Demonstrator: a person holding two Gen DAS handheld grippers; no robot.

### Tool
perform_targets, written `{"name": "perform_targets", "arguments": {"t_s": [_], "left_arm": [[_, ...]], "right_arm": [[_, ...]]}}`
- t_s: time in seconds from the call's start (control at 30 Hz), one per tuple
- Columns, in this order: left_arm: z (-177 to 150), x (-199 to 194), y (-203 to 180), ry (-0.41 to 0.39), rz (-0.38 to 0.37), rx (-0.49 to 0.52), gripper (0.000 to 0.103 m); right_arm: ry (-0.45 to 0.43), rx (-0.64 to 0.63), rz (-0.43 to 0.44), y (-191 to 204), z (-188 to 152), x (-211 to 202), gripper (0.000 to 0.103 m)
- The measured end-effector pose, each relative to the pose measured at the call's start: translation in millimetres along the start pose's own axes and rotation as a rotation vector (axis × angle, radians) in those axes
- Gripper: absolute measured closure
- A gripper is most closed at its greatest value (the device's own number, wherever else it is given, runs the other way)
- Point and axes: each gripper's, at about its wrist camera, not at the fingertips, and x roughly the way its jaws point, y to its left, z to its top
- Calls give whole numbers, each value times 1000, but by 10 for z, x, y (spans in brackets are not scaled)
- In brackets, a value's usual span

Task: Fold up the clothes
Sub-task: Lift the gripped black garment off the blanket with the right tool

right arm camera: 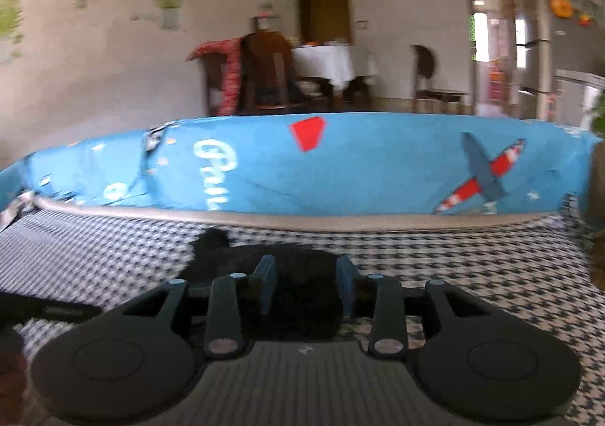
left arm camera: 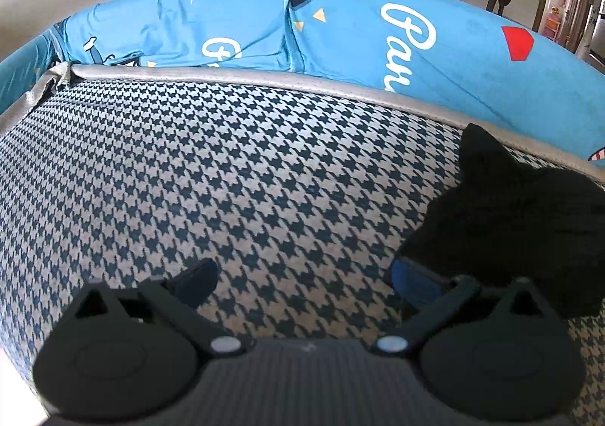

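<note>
Black cloth garment [left arm camera: 518, 214], bunched on the houndstooth surface [left arm camera: 227, 168], lies just right of and ahead of the left gripper [left arm camera: 302, 276], whose fingers stand wide apart over bare fabric. Right gripper [right arm camera: 306, 288]: fingers apart, the same garment [right arm camera: 298, 297] between them; grip unclear. Blue printed sheet [right arm camera: 378, 161] lies beyond.

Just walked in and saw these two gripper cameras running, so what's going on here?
A person is working with two handheld grippers over a houndstooth surface, set to fold clothes. The right gripper has its fingers on either side of a bunched black garment; whether it is pinched is unclear. The left gripper is open over bare fabric, the garment just beside its right finger. A blue printed cushion lies behind.
</note>
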Motion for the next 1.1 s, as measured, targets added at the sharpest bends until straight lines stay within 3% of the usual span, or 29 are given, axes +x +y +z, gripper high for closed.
{"name": "perform_targets", "arguments": {"t_s": [0.2,0.4,0.57,0.83,0.87,0.93,1.03,1.1], "left_arm": [[-7,26,-11,5,6,-2,0],[-3,51,42,20,10,-25,0],[-1,55,74,24,16,-39,0],[3,43,107,27,24,-57,0],[4,33,102,26,23,-57,0],[7,14,94,24,22,-58,0],[7,-18,61,20,22,-52,0],[6,-34,27,18,19,-46,0]], "right_arm": [[-21,-168,111,377,-107,49,57],[3,-236,139,656,-180,285,48],[33,-320,150,865,-280,510,28],[111,-434,112,1036,-545,761,26],[111,-446,97,1039,-571,775,28],[107,-453,60,1027,-596,798,53],[116,-402,38,937,-562,821,79],[109,-358,44,880,-511,798,90]]}}
